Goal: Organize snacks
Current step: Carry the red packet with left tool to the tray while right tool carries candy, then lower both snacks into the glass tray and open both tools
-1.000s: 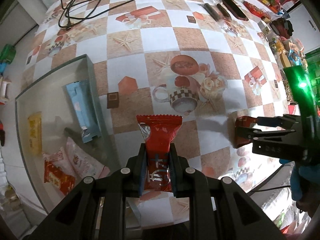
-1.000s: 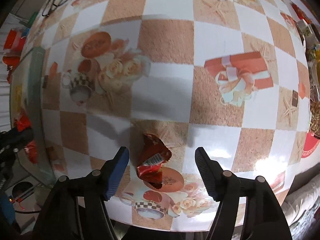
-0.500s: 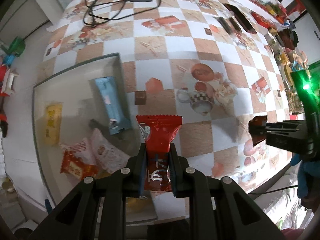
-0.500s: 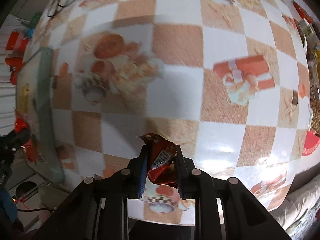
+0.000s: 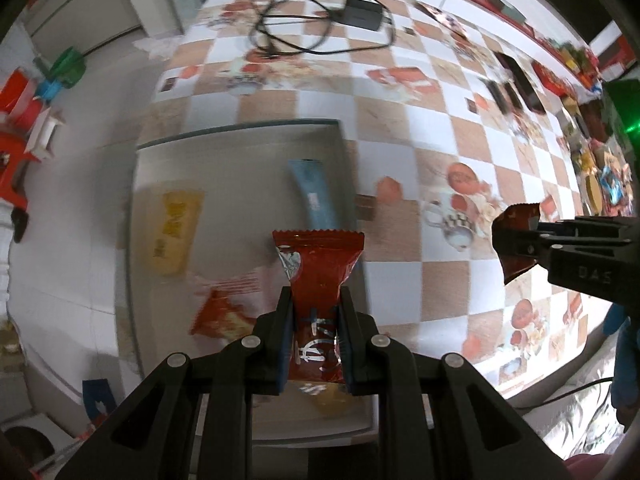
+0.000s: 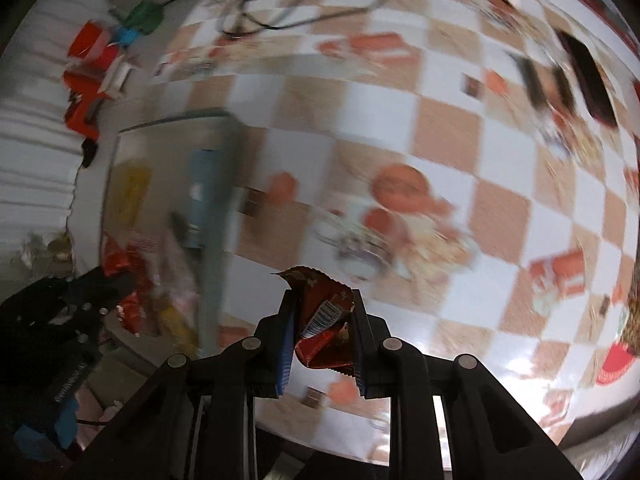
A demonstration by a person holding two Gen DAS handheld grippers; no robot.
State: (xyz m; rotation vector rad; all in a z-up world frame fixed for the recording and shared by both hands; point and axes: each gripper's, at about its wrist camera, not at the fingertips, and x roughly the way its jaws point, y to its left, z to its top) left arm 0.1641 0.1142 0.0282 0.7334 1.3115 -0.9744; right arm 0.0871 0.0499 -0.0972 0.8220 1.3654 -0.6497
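My left gripper (image 5: 315, 304) is shut on a red snack packet (image 5: 318, 268), held above the right side of a shallow grey tray (image 5: 240, 136). Inside the tray lie a light blue bar (image 5: 314, 196), a yellow packet (image 5: 174, 226) and an orange-red packet (image 5: 222, 314). My right gripper (image 6: 322, 312) is shut on a crumpled dark red wrapper (image 6: 326, 316), lifted off the checked tablecloth. In the left wrist view that right gripper (image 5: 516, 240) hangs to the right of the tray with the dark red wrapper (image 5: 518, 218) in it. The tray (image 6: 224, 184) shows blurred in the right wrist view.
A black power adapter (image 5: 362, 12) with coiled cable lies at the table's far end. Dark phones (image 5: 520, 84) lie at the far right, with more snack goods (image 5: 592, 168) along the right edge. Red and green items (image 5: 24, 96) sit on the floor at left.
The right gripper closed on the dark red wrapper, lifted it off the table and moved toward the tray. The left gripper carried its red packet from beside the tray to above it.
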